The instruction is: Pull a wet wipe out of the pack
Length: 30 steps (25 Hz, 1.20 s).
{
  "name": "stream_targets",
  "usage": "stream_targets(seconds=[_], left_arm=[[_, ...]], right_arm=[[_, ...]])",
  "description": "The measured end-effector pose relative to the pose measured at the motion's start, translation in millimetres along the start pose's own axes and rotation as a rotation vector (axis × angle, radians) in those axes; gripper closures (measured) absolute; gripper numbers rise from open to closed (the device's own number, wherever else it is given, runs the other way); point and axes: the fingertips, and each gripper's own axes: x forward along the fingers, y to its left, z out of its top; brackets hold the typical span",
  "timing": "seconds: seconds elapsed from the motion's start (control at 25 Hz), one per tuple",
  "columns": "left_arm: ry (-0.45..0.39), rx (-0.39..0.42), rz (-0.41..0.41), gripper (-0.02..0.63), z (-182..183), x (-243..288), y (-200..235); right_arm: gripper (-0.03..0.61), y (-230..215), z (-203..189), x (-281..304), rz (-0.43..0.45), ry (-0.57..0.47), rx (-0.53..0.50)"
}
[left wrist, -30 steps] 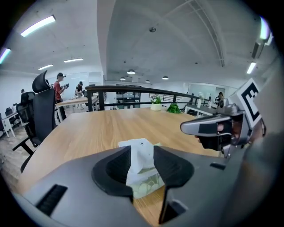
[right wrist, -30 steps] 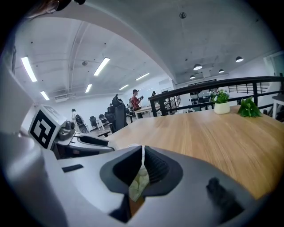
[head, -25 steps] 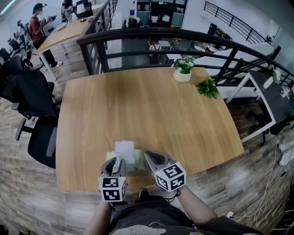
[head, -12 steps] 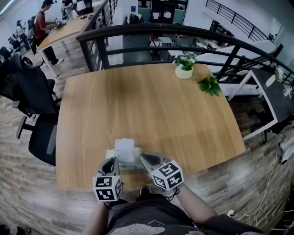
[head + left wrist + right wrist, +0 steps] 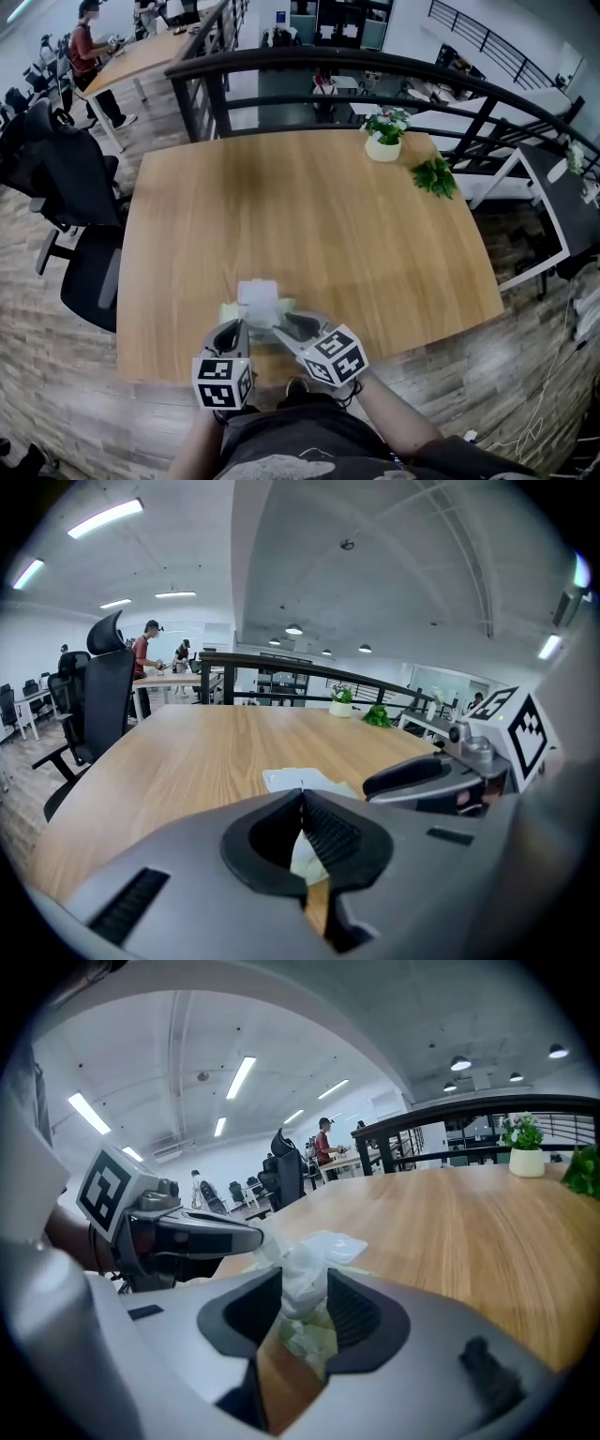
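A pale green wet wipe pack (image 5: pixel 251 311) with its white flap (image 5: pixel 259 292) lifted lies near the front edge of the wooden table (image 5: pixel 309 216). My left gripper (image 5: pixel 233 330) is shut, pinching the pack's near left edge (image 5: pixel 307 860). My right gripper (image 5: pixel 277 325) is at the pack's right side. Its jaws have just been opening and now stand open (image 5: pixel 305 1283). A crumpled white wipe (image 5: pixel 309 1251) sticks up from the pack (image 5: pixel 305 1335) between them, and the pads are not squeezing it. The left gripper's fingers (image 5: pixel 225 1235) show beside it.
A small potted plant (image 5: pixel 385 139) and a green sprig (image 5: pixel 436 176) sit at the table's far right corner. A black railing (image 5: pixel 375 67) runs behind the table. Black office chairs (image 5: pixel 66 178) stand at the left. People (image 5: pixel 89 37) stand at a distant desk.
The left jaws have closed on the pack's edge. The right gripper has shifted a little toward the pack and its jaws have opened around the raised wipe.
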Motion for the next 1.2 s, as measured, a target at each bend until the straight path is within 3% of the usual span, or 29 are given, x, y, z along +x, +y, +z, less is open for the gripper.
stream_targets(seconds=[0.68,0.92,1.2], left_arm=[[0.018,0.014,-0.014,0.598,-3,1,3],[0.021,0.013,-0.019,0.598,-4,1,3],[0.028,0.013,-0.001,0.598,-3,-1,7]], right_arm=[[0.459,7,-9,20,-0.044,0.078,-0.205],[0.535,9,-11,22,-0.041,0.083,-0.211],[0.548,7,-7,18,-0.028,0.082,-0.188]])
